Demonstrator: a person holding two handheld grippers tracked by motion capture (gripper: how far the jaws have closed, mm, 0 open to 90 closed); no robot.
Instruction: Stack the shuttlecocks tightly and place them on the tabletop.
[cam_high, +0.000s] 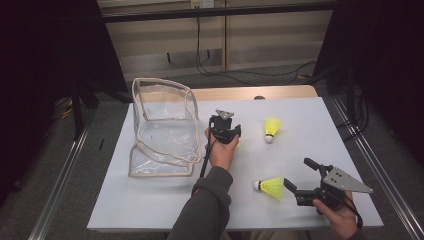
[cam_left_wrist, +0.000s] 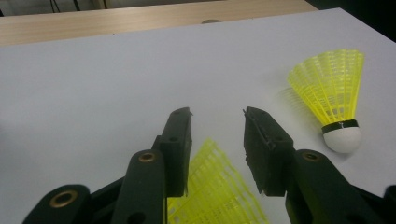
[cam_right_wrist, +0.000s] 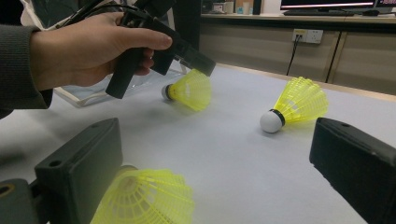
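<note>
Yellow shuttlecock, the one at the left gripper, is seen lying on the white table with its mesh skirt in the gap between the two black jaws; the jaws stand apart and neither pad is pressed on the skirt. In the right gripper view this same shuttlecock is shown on its side, white cork turned toward the clear bag, with the gripper's tip just above its skirt. In the high view the left gripper is held near the middle of the table, pointed downward, by the left hand, whose grey sleeve enters from the bottom edge.

A second yellow shuttlecock is found to the right of the left gripper, lying with its cork toward the person; in the left gripper view it lies apart from the jaws.

A third yellow shuttlecock is placed nearer the person, its skirt just in front of the right gripper. That gripper's jaws are spread wide, and in the right gripper view the skirt is seen just beside the left-hand jaw, unclamped. The right gripper is held by the right hand at the table's near right corner.

A clear bag with beige piping is set open at the left of the table, well apart from the right gripper.
</note>
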